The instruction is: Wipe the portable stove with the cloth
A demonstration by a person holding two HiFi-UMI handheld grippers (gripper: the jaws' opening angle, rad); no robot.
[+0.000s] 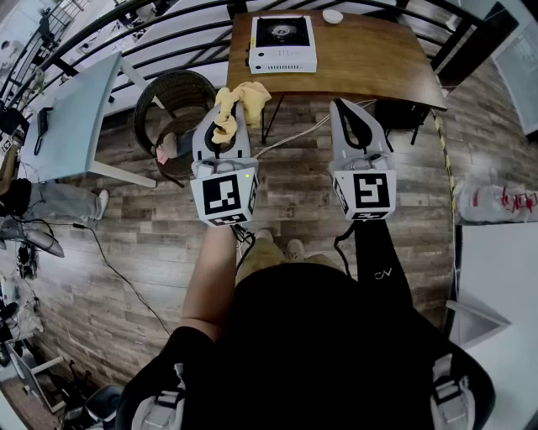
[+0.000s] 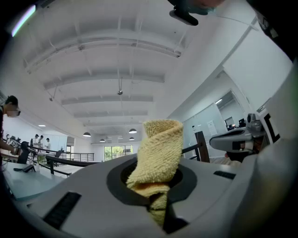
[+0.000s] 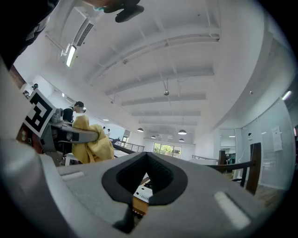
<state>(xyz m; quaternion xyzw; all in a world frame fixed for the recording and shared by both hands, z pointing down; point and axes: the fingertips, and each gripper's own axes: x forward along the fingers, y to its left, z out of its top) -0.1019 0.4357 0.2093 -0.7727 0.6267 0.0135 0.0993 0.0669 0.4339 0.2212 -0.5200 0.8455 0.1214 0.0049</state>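
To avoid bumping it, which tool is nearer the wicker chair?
Left. The left tool, holding the cloth, is just beside the wicker chair; the right tool is farther off, past the left one.

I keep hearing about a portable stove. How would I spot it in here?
Find the brown wooden table at the top of the head view. The stove sits at its left end: a flat white box with a black top and a round burner, far bigger than the small white round thing on the table's far edge.

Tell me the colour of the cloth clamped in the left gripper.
Pale yellow. The cloth shows best in the left gripper view.
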